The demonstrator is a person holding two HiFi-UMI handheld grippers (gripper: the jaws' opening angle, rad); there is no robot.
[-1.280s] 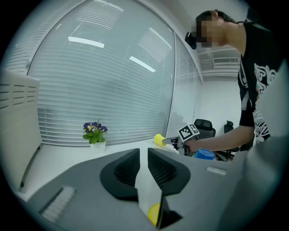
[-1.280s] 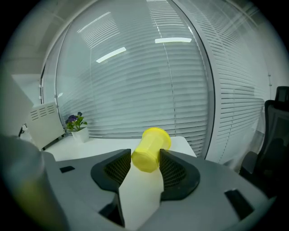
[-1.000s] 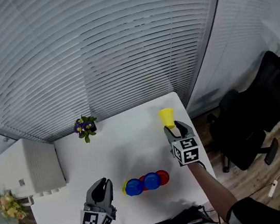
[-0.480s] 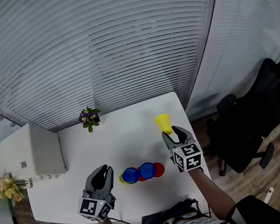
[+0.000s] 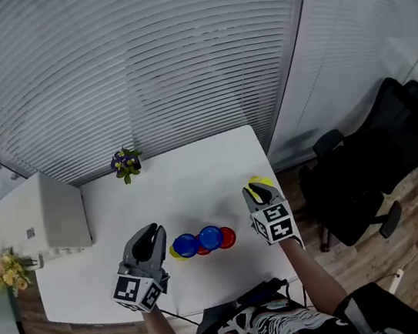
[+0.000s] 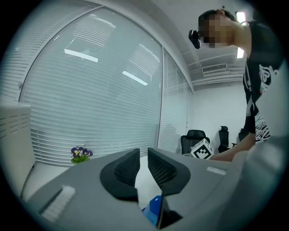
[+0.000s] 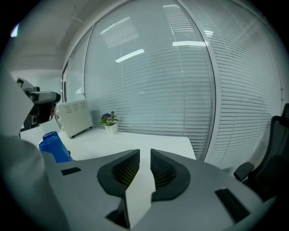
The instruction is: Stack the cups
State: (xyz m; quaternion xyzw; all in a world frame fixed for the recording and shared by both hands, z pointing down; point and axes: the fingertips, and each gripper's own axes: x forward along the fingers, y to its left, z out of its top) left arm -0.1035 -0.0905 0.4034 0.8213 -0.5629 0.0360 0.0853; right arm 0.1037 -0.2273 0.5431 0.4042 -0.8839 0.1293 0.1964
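**Right fingers closing in at the yellow cup**

The right gripper is hanging at the right edge of the table, and its jaws have just been closing. In its own view the pads are sitting almost together with only a thin slit between them, and nothing but white tabletop is showing through that slit. From the head view, the yellow cup is peeking out right at those fingertips. It is small and bright, and the fingers are covering most of it. No view is settling whether a pad is pinching its wall, though a yellowish tinge is lying on the inner face of the left-hand pad.

As I'm reading it, the next move is turning on this: the other cups are lying well off to the left of the right fingers. They are forming a row across the table: red cup nearest, then a blue cup, a second blue cup, and a second yellow cup at the far end. All are standing on end, axes upright and touching side by side.

The left gripper is hovering just beside that far end, so it is the nearer hand to the row. Its pads are also nearly together, gripping nothing, with blue showing just beneath them
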